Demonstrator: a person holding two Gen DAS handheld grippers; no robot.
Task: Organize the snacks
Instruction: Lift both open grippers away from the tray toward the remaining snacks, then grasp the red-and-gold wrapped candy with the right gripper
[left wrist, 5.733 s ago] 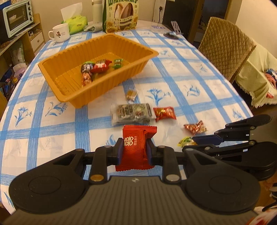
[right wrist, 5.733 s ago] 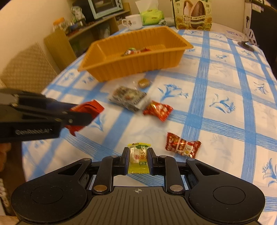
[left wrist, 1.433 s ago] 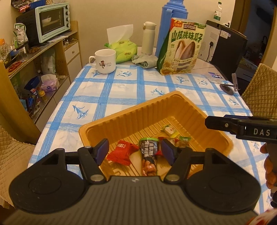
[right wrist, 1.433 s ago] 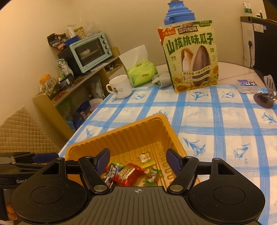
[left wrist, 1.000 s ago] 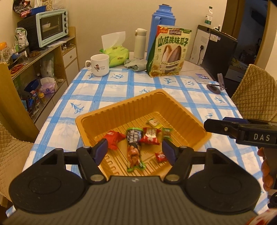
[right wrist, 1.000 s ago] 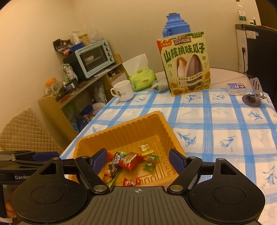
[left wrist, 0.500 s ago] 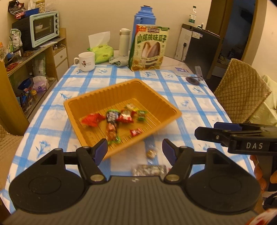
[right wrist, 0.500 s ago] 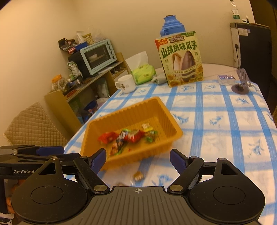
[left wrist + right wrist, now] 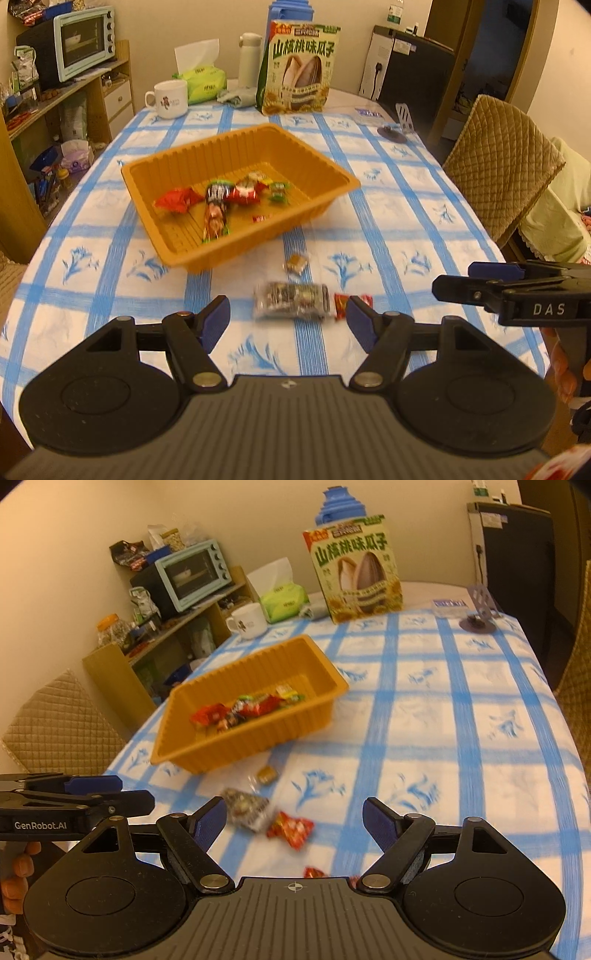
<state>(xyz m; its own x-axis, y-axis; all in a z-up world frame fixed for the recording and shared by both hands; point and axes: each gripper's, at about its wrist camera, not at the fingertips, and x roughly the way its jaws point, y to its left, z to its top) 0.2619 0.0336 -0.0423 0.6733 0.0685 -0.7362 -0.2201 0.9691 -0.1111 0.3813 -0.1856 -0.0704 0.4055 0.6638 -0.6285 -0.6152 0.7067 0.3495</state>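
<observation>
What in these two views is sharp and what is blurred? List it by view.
Left wrist view: left gripper sharp, clear packet and orange tray slightly smeared, warm yellow light. Right wrist view: right gripper sharp, tray and red snack more smeared, fisheye bends the tablecloth lines.

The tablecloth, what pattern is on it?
The tablecloth is white with blue checks and little blue flower prints, clearest in the left wrist view.

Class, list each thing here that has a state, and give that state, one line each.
Left hand-held gripper: open, empty.
Right hand-held gripper: open, empty.
Orange tray: partly filled with snacks.
Clear packet: lying outside the tray.
Seed bag: upright.
Tissue pack: tissue sticking out.
</observation>
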